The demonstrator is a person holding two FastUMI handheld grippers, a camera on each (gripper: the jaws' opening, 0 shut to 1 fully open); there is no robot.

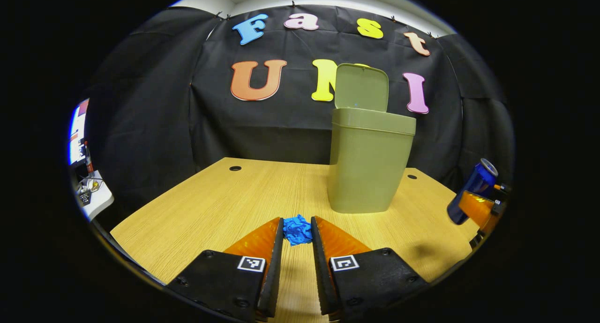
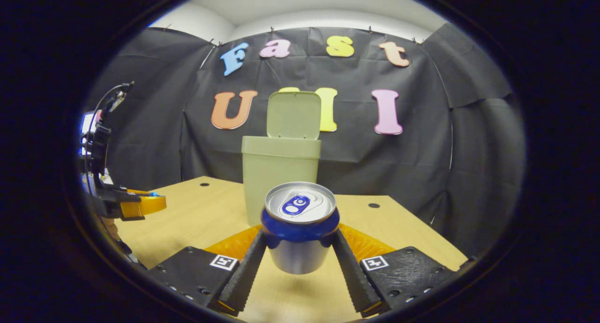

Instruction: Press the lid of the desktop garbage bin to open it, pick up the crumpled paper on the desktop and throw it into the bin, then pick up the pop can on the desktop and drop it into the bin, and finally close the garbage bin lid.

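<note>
Left gripper view: left claw [image 1: 297, 231] narrowed onto the crumpled paper [image 1: 297, 229], blue wad pinched between both fingers at the tips, low at 6 o'clock and above the wooden counter [image 1: 211, 206]. Garbage bin [image 1: 368, 166] standing upright on the counter just right of centre, beyond the paper and apart from it; lid [image 1: 362, 87] swung up and standing open behind the bin's mouth. Right claw [image 1: 476, 206] far out at 3 o'clock, carrying the pop can [image 1: 471, 191] tilted, top end upward, off the counter.

Right gripper view: right claw [image 2: 299, 248] clamped on the pop can [image 2: 300, 227], one finger against each side of the body, silver top with pull tab facing up toward the camera, can lifted clear of the counter [image 2: 398, 229]. Garbage bin [image 2: 280, 173] straight ahead at 12 o'clock behind the can, lid [image 2: 294, 114] raised and open. Left claw [image 2: 140, 205] out at 9 o'clock, over the counter's left edge; grip not readable from here.
</note>
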